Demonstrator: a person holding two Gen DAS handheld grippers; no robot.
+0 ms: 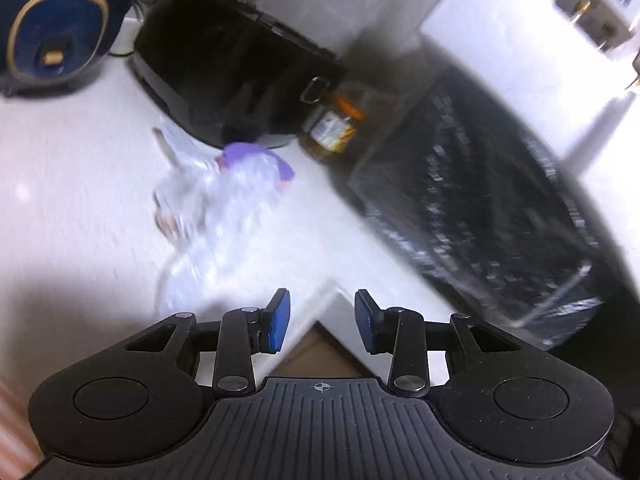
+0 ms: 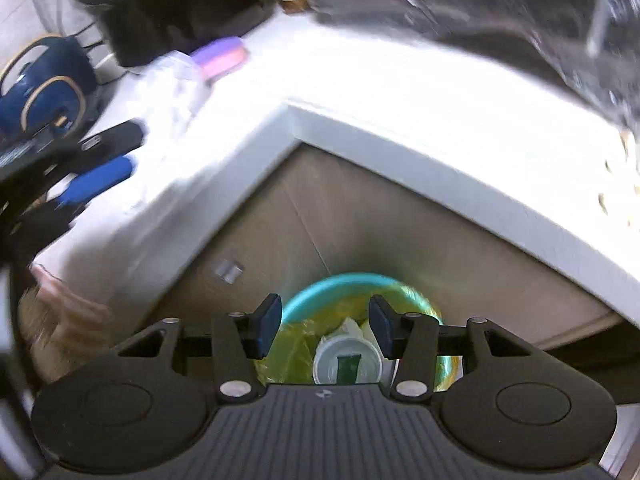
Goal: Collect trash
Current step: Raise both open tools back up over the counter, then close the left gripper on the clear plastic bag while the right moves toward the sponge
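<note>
A crumpled clear plastic wrapper point(image 1: 216, 208) lies on the white counter point(image 1: 80, 168), with a purple item point(image 1: 256, 158) at its far end. My left gripper point(image 1: 322, 296) hangs open above the counter's inner corner, nothing between its blue pads. My right gripper point(image 2: 325, 302) is open over a teal bin point(image 2: 304, 296) with a yellow-green liner. A lidded clear plastic cup point(image 2: 346, 364) lies in the bin among other trash, below the pads and apart from them. In the right wrist view the left gripper's blue pad point(image 2: 100, 178) shows at the left, next to the wrapper point(image 2: 172, 88).
A black appliance point(image 1: 224, 68), a blue rice cooker point(image 1: 52, 36) and an orange-lidded jar point(image 1: 332, 128) stand at the back of the counter. A dark wire rack point(image 1: 480, 200) fills the right side. Brown cabinet doors point(image 2: 360, 216) meet behind the bin. A hand point(image 2: 60, 312) shows at the lower left.
</note>
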